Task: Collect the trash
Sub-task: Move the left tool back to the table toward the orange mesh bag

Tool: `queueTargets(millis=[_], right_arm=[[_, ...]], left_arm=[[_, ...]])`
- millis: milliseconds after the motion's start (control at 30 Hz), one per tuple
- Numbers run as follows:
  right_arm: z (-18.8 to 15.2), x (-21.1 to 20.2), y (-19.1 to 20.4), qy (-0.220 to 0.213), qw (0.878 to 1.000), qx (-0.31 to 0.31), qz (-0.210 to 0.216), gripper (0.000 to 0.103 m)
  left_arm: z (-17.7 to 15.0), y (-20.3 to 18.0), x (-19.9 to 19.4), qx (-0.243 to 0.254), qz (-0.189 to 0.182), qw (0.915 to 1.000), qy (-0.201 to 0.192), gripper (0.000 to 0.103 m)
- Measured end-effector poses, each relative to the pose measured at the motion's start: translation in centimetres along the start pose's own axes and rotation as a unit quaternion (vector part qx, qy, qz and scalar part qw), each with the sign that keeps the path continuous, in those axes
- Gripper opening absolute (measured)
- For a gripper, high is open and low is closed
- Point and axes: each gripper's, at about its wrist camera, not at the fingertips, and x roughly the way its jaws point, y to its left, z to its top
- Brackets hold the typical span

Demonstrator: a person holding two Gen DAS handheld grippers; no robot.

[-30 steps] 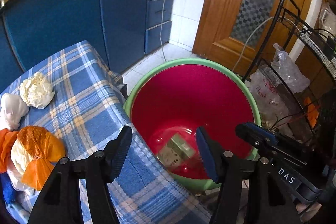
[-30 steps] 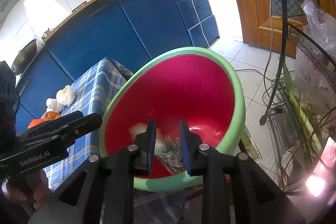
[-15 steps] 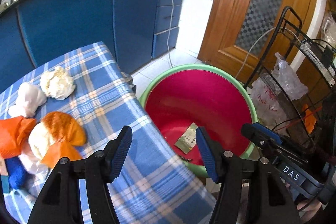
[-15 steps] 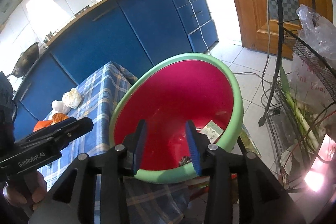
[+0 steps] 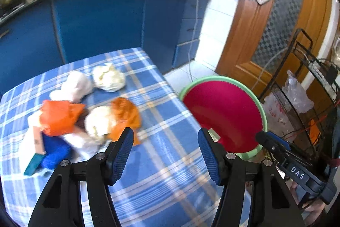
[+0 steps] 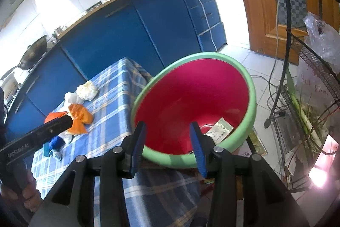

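A red basin with a green rim (image 6: 251, 86) stands beside the table; a pale printed packet (image 6: 221, 131) lies inside it. My right gripper (image 6: 167, 131) hovers over the basin's near rim, its jaws opening with nothing between them. My left gripper (image 5: 165, 142) is open and empty above the blue plaid tablecloth (image 5: 161, 173), just right of a trash pile: orange wrappers (image 5: 125, 112), crumpled white paper (image 5: 108, 77), a white wad (image 5: 76, 84) and a blue item (image 5: 55, 150). The basin (image 5: 223, 112) sits to the right of it.
Blue kitchen cabinets (image 5: 102, 22) run behind the table. A black wire rack (image 5: 308, 82) with plastic bags stands right of the basin, by a wooden door (image 5: 276, 24). White cables (image 6: 206, 12) trail over the tiled floor. A hand (image 6: 23, 193) holds the left gripper.
The left gripper swung left from over the basin to over the table, bringing the trash pile close. The right gripper's jaws widened, dropped a dark item into the basin and drew back.
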Motion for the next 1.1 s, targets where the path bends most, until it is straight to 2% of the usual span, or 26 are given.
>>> queueTargets(millis=[433, 733, 900, 1000, 1100], right_arm=[[-1.0, -0.3, 3.6, 0.013, 0.999, -0.028, 0.009, 0.049], [-1.6, 0.2, 4.3, 0.024, 0.999, -0.039, 0.007, 0.05], [-1.6, 0.4, 4.1, 0.026, 0.999, -0.034, 0.004, 0.051], [-1.7, 0.7, 4.1, 0.029, 0.999, -0.035, 0.005, 0.052], [-1.8, 1.0, 4.1, 0.033, 0.999, -0.035, 0.004, 0.053]], left_arm=[[-1.5, 7.2, -3.1, -0.065, 0.066, 0.9956, -0.017, 0.069], [-2.3, 8.8, -0.8, -0.105, 0.068, 0.9922, 0.01, 0.069], [-1.2, 9.9, -0.8, -0.11, 0.099, 0.9889, -0.009, 0.069], [-0.2, 10.5, -0.2, -0.102, 0.119, 0.9875, -0.015, 0.075], [0.6, 10.9, 0.7, -0.091, 0.131, 0.9871, -0.012, 0.076]])
